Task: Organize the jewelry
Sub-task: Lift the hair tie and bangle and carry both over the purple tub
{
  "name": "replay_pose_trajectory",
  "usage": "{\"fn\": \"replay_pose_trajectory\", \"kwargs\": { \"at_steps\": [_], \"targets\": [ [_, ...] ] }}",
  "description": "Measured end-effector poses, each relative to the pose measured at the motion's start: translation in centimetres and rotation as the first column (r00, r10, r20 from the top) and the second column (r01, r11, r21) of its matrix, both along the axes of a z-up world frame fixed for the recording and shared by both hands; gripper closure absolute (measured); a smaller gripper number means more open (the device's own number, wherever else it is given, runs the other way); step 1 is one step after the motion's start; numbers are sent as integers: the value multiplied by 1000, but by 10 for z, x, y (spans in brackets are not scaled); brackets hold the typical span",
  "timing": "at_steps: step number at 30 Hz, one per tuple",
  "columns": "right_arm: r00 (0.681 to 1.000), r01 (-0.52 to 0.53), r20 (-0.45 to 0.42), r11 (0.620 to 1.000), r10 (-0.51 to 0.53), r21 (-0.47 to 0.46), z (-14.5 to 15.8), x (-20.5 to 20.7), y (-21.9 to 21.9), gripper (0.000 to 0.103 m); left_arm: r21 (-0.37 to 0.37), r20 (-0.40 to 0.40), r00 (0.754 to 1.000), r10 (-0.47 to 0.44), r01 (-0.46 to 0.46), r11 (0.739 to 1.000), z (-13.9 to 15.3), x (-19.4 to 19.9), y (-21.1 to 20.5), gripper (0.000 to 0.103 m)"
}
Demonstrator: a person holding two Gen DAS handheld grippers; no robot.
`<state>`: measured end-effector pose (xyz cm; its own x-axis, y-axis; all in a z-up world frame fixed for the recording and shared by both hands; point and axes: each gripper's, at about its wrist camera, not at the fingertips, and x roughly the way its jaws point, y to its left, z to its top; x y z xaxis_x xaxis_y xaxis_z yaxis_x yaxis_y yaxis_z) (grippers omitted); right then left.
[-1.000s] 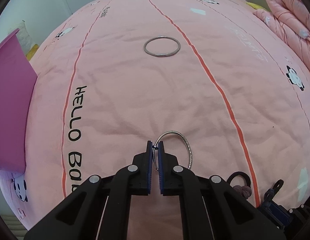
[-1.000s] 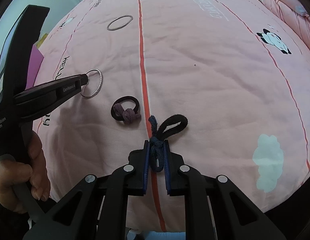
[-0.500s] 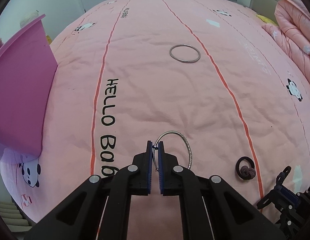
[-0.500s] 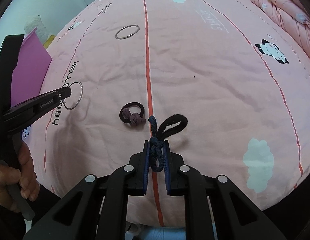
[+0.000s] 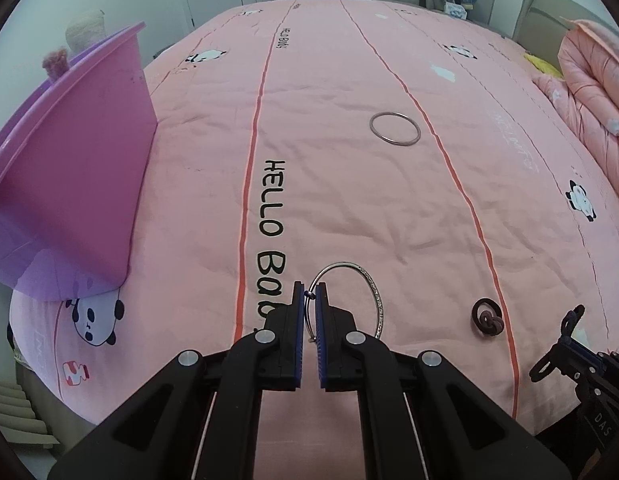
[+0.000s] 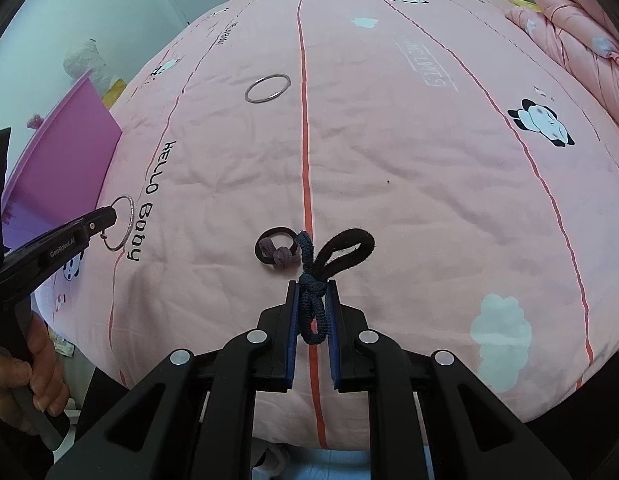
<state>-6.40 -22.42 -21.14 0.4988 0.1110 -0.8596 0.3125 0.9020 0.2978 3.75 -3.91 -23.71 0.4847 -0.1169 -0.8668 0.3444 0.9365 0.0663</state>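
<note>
My left gripper is shut on a thin silver bangle, which hangs in the air above the pink bedsheet; the right wrist view shows the same left gripper holding the bangle. My right gripper is shut on a dark blue-and-black knotted hair tie, lifted off the sheet. A second silver bangle lies flat further up the bed. A dark hair tie with a mauve knot lies on the sheet left of the red stripe.
A pink-purple box stands at the bed's left edge, its open top facing away. A folded pink quilt lies at the far right. A hand grips the left tool's handle. The bed's front edge drops off below the grippers.
My left gripper has risen and moved left with the bangle, nearer the pink box. My right gripper has lifted a little with the hair tie in it.
</note>
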Motion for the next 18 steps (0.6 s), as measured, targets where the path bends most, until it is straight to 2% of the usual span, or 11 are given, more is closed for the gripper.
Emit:
{"fn": "replay_pose_trajectory", "kwargs": {
  "at_steps": [11,18],
  "targets": [
    [992,-57,115,997,52,43,48,15,-12,90,-45,62,988,141,-138,989,60,-10,56,97],
    [961,-170,226,985,159,30,100,54,10,90,-55,106,970,217,-212,976,102,-2,94,97]
  ]
}}
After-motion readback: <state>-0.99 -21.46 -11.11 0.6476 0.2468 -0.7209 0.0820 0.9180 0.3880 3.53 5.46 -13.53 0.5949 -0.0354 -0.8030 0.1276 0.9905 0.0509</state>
